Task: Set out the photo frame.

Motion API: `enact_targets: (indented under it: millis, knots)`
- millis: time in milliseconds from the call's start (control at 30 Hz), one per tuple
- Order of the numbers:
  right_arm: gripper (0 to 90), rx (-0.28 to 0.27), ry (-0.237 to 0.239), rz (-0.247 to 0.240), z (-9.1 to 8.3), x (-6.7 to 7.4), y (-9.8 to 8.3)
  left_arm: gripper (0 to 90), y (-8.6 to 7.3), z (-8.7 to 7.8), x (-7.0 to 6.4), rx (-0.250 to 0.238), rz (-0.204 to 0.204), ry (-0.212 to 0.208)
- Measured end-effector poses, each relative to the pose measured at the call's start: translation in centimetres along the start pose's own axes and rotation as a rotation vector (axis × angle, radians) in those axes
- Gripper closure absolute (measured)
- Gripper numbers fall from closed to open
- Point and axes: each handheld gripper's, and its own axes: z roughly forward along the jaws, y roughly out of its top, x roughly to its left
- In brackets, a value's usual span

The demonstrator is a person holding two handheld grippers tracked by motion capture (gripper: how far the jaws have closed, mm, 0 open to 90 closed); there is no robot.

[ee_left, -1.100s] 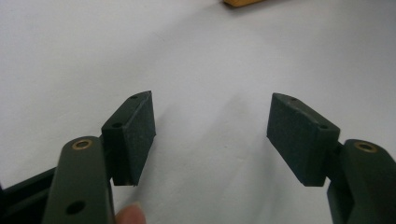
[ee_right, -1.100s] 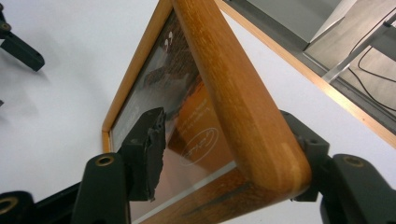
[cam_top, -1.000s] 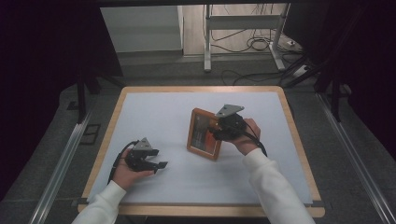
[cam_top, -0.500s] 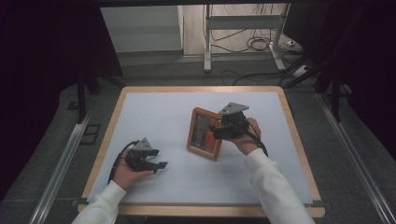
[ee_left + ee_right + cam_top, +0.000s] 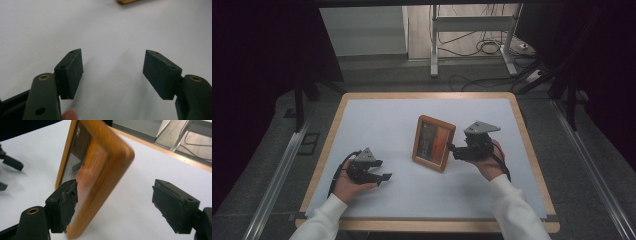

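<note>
Your right tongs (image 5: 451, 148) have just been opening and now stand wide, with the edge of the wooden picture frame (image 5: 434, 143) between the jaws but not squeezed. That frame stands up on the white table (image 5: 377, 125), near the middle, just to the left of these tongs. Its long side runs up and down, and its picture faces you, turned a little left. Your left tongs (image 5: 384, 177) are wide too, holding nothing, low on the table and well apart from the frame. Your right hand is much nearer.

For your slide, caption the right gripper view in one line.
Right gripper, jaws just opened, beside an upright wooden picture frame on the white table.
</note>
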Motion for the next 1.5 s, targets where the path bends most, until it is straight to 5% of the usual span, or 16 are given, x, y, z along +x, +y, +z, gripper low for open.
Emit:
enact_targets:
  millis: [400,633,767,1200,1500]
  knots:
    - [29.2,0.002,0.056,0.017,-1.1,1.3,-4.6,31.6,0.0,0.0,-0.1,0.001,0.000,0.003]
    - [74.1,0.033,0.097,-0.033,-0.8,2.2,-5.6,31.6,0.0,-0.1,0.0,-0.003,0.002,0.002]
    - [88.5,0.060,0.126,-0.057,0.0,3.0,-5.8,31.6,0.0,-0.1,-0.1,-0.002,0.001,0.001]
    - [89.4,0.113,0.173,-0.124,3.4,6.2,-5.6,31.6,0.0,0.0,-0.1,-0.002,0.005,-0.004]
    - [89.5,0.144,0.150,-0.132,4.7,6.5,-5.8,31.6,0.0,0.1,-0.1,0.001,0.008,-0.005]
